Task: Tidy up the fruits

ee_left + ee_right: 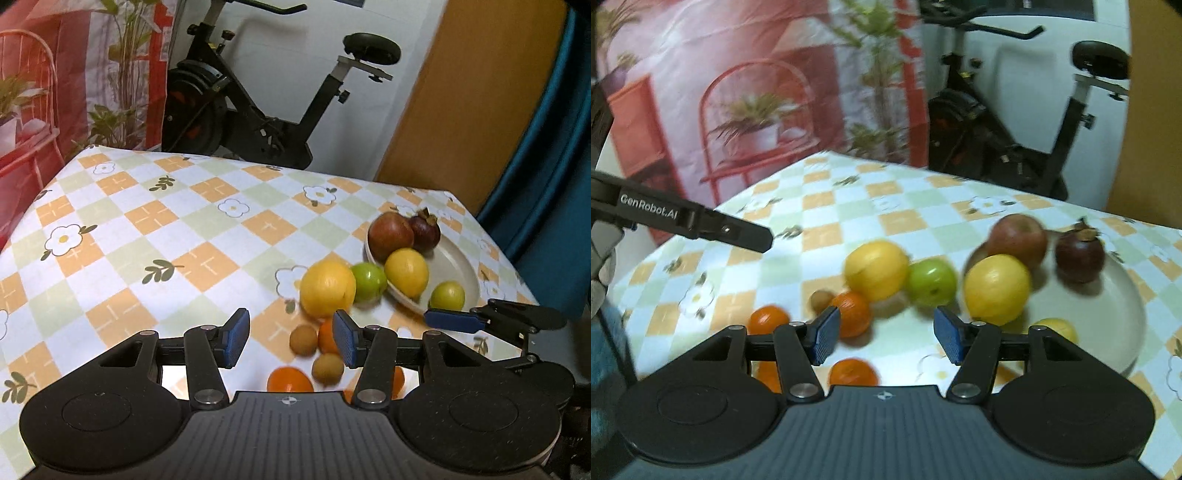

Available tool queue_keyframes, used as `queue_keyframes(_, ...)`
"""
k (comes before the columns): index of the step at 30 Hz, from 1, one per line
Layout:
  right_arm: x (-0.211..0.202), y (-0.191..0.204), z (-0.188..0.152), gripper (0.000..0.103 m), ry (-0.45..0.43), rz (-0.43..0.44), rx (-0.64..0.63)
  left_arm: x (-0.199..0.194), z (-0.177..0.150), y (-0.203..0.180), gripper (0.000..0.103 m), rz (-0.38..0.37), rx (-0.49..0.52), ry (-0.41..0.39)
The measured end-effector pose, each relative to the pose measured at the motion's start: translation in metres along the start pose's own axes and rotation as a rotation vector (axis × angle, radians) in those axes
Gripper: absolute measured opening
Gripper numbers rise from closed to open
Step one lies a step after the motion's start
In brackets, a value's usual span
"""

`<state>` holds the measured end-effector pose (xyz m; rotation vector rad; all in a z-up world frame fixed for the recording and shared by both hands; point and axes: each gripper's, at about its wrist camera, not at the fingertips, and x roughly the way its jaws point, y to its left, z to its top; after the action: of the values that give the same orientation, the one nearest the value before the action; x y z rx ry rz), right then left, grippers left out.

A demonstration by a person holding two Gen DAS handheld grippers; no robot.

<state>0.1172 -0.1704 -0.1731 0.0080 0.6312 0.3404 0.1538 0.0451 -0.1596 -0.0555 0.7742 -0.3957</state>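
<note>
Both hand-held grippers, the left hand-held gripper [291,341] and the right hand-held gripper [884,338], hover empty with jaws apart over loose fruit on the worktop [147,229]. Judging by this, a pick comes next: closing on the green apple [932,282] beside the plate [1123,295].

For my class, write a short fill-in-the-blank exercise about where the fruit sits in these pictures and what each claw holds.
1. The dark purple mangosteen lies on the ____.
2. The green apple lies between two ____ fruits.
3. The small orange fruits lie on the ____, off the plate.
4. The left claw and the right claw each hold ____.

Missing words: plate; yellow; tablecloth; nothing
</note>
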Motion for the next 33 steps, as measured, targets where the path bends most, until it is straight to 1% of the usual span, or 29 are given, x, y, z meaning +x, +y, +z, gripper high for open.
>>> queue_keyframes(7, 0.007, 0.014, -0.018, 0.060, 0.056, 0.036, -0.032, -0.001, -0.012, -0.001, 0.052, -0.029, -0.016, 0.009)
queue_keyframes(13, 0.009, 0.024, -0.030, 0.060, 0.074, 0.037, -0.086, 0.000, -0.018, -0.003, 0.052, -0.035, -0.016, 0.017)
queue_keyframes(14, 0.009, 0.024, -0.030, 0.057, 0.074, 0.037, -0.090, 0.001, -0.018, -0.004, 0.052, -0.033, -0.014, 0.017)
queue_keyframes(15, 0.010, 0.024, -0.030, 0.056, 0.075, 0.037, -0.091, 0.001, -0.019, -0.004, 0.052, -0.032, -0.012, 0.017)
queue_keyframes(18, 0.013, 0.021, -0.031, 0.056, 0.077, 0.035, -0.083, 0.002, -0.019, -0.004, 0.051, -0.032, -0.010, 0.018)
queue_keyframes(19, 0.015, 0.020, -0.031, 0.053, 0.077, 0.033, -0.078, 0.003, -0.020, -0.005, 0.049, -0.034, -0.008, 0.019)
queue_keyframes(20, 0.016, 0.018, -0.031, 0.050, 0.077, 0.031, -0.069, 0.003, -0.020, -0.006, 0.043, -0.036, -0.002, 0.019)
queue_keyframes(21, 0.018, 0.016, -0.031, 0.049, 0.079, 0.031, -0.056, 0.005, -0.020, -0.008, 0.042, -0.038, 0.009, 0.021)
queue_keyframes(22, 0.019, 0.012, -0.031, 0.044, 0.081, 0.034, -0.040, 0.006, -0.020, -0.010, 0.042, -0.037, 0.022, 0.023)
queue_keyframes(23, 0.020, 0.009, -0.031, 0.042, 0.083, 0.046, -0.021, 0.008, -0.020, -0.012, 0.042, -0.038, 0.033, 0.026)
queue_keyframes(26, 0.022, 0.003, -0.034, 0.041, 0.086, 0.075, 0.024, 0.016, -0.018, -0.017, 0.042, -0.045, 0.051, 0.042)
queue_keyframes(29, 0.024, 0.004, -0.036, 0.040, 0.097, 0.077, 0.024, 0.026, -0.015, -0.023, 0.042, -0.057, 0.060, 0.057)
queue_keyframes(33, 0.022, 0.003, -0.038, 0.039, 0.083, 0.073, 0.016, 0.040, -0.010, -0.029, 0.042, -0.058, 0.083, 0.074)
